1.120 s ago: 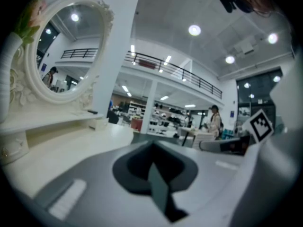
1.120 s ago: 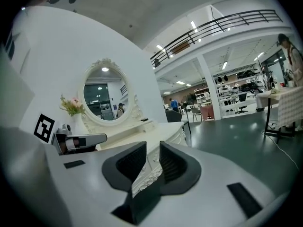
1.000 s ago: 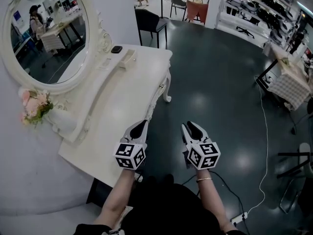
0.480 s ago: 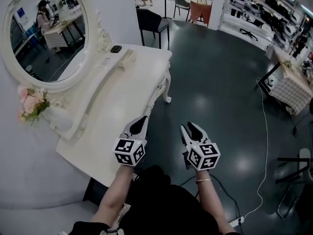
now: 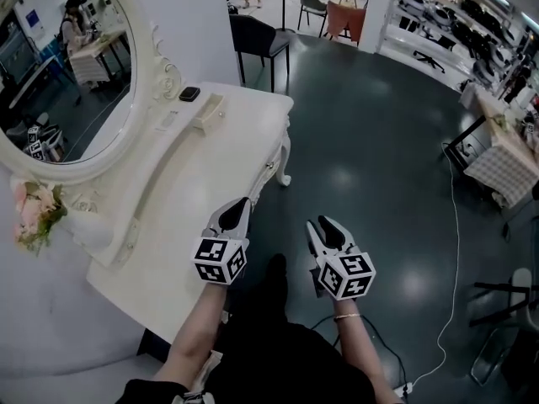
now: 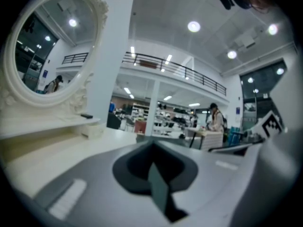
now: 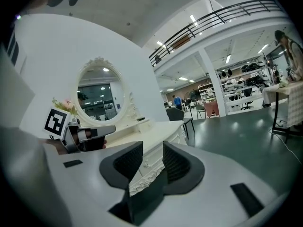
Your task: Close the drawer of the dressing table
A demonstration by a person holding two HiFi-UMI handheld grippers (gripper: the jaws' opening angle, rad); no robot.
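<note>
My right gripper (image 7: 150, 155) has just been opening its jaws, and they now stand spread with nothing between them; only the carved front (image 7: 150, 170) of the table (image 5: 210, 162) shows through the gap. My left gripper (image 6: 152, 149) is pressed together and empty, its tip at the table's near front edge. The right gripper hangs clear of that front, and I see no drawer standing out from it, so I judge the drawer already flush in the table front, ahead and left of the right gripper.
</note>
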